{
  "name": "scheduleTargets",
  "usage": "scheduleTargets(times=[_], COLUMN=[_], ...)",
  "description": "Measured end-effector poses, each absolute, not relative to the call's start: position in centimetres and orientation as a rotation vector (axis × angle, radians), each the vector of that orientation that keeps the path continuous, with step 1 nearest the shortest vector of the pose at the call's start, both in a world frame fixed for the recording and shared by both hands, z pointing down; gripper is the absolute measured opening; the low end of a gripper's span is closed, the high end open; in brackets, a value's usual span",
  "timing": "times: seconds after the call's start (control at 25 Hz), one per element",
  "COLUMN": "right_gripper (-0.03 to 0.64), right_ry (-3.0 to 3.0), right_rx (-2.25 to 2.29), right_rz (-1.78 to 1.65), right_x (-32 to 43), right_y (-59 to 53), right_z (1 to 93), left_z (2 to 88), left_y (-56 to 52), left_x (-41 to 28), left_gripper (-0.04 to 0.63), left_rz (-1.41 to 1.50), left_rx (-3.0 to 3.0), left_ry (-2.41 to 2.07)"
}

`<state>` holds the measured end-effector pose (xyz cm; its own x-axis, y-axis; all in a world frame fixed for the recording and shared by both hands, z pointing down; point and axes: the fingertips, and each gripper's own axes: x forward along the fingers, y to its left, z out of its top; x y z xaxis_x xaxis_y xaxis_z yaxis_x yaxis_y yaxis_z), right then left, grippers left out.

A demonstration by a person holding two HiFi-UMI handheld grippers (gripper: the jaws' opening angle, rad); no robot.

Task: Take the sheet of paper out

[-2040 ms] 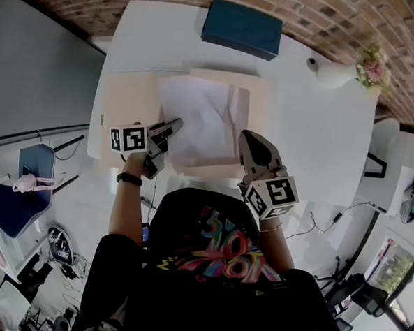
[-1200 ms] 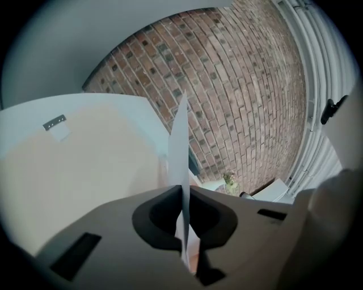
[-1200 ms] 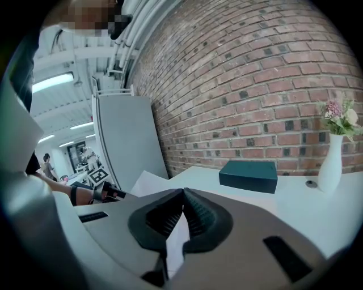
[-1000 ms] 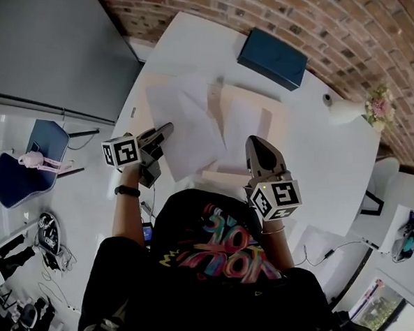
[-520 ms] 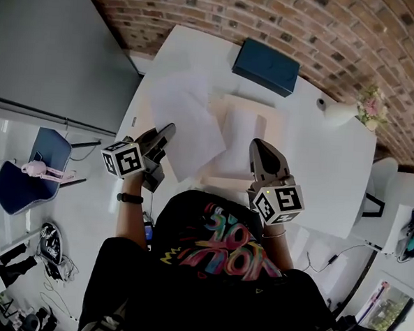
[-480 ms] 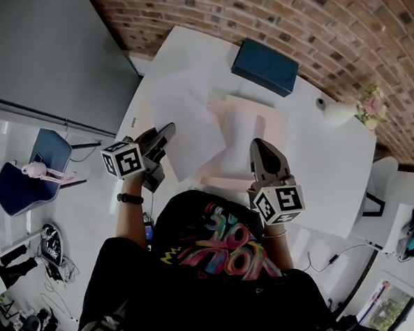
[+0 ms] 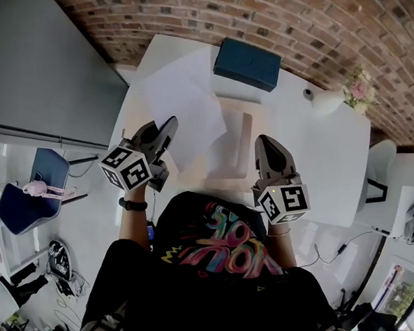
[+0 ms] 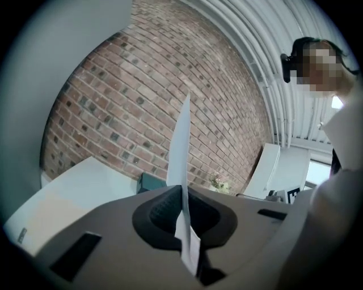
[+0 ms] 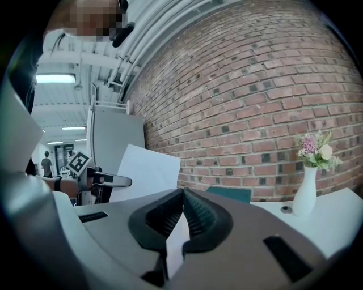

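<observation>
My left gripper (image 7: pixel 169 124) is shut on the near edge of a white sheet of paper (image 7: pixel 183 100), held up over the left part of the white table (image 7: pixel 319 161). In the left gripper view the sheet (image 8: pixel 182 147) stands edge-on between the closed pads of that gripper (image 8: pixel 184 195). My right gripper (image 7: pixel 264 140) is shut on the pale edge of a beige folder (image 7: pixel 233 138), which sits in the middle of the table. The right gripper view shows a pale strip in its closed jaws (image 9: pixel 182 195), and the lifted sheet (image 9: pixel 144 170) off to the left.
A dark blue box (image 7: pixel 247 64) lies at the table's far edge. A white vase (image 7: pixel 330 100) with flowers stands at the far right. A brick wall runs behind the table. A blue chair (image 7: pixel 34 186) stands on the floor to the left.
The left gripper has risen and rolled, carrying the sheet up and to the left, off the folder. The right gripper has also risen a little with the folder's edge.
</observation>
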<state>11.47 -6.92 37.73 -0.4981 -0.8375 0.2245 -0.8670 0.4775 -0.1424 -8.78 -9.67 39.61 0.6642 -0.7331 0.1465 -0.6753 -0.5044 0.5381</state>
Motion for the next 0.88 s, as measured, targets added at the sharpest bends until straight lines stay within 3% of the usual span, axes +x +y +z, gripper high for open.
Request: scheduleTargets(times=[0.88], right_gripper=[0.018], right_ry=[-2.473], right_rx=[1.687], right_rz=[0.190], right_x=[19.4], right_y=[-7.3], right_z=[36.2], left_z=[37.3], left_y=[-10.0], left_x=[-0.3], left_gripper=[0.023], left_rz=[0.208], left_rx=[2.738], left_ry=[-1.338])
